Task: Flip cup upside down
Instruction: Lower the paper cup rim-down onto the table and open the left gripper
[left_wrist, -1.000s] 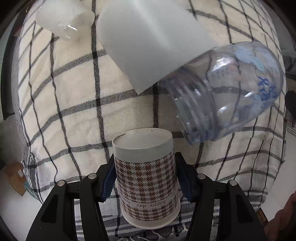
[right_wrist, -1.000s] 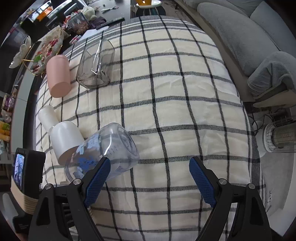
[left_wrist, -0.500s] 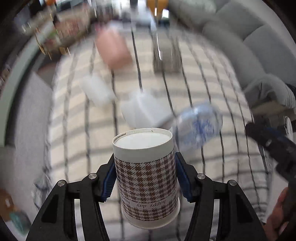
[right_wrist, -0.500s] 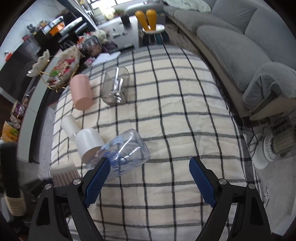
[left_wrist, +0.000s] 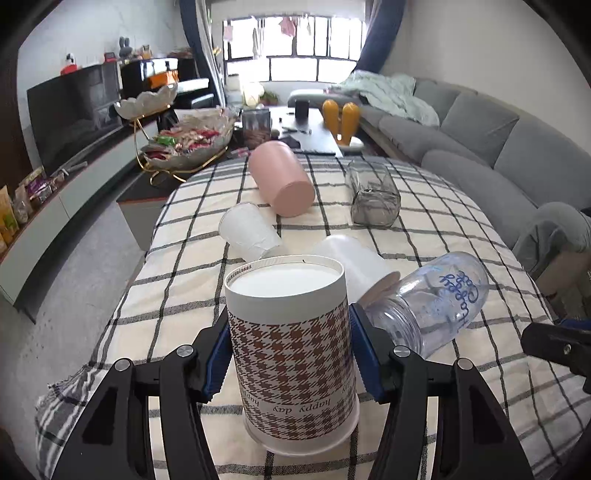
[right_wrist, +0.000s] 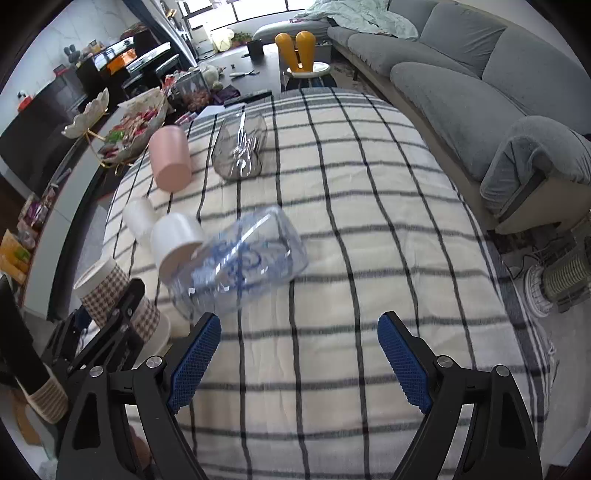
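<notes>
A brown-and-white houndstooth paper cup (left_wrist: 293, 354) is gripped between the blue pads (left_wrist: 216, 360) of the left gripper (left_wrist: 291, 363), one pad pressed against each side of its wall. The cup is seen inverted: its flat white base faces up and its wider rolled rim is lowest, and the printed words "happy day" near the rim read upside down. Whether the rim is touching the black-and-cream checked tablecloth (left_wrist: 192, 295) or is held just above it cannot be told. In the right wrist view the same cup (right_wrist: 110, 295) is seen at the near left edge of the table, with the black left gripper frame across it. The right gripper (right_wrist: 299, 358) is held wide apart over bare cloth, nothing between its blue fingers (right_wrist: 195, 354). Just beyond the paper cup, a clear plastic jar with blue lettering (left_wrist: 432, 299) lies on its side, and a white plastic cup (left_wrist: 354, 266) lies beside it with its mouth near the jar's neck. A frosted translucent cup (left_wrist: 247, 230) lies on its side behind these. Farther back, a pink cylindrical cup (left_wrist: 282, 177) and a smoky clear glass tumbler (left_wrist: 375, 195) also lie on their sides, well apart from the gripped cup. A grey sofa (right_wrist: 461, 88) runs along the right of the table.
</notes>
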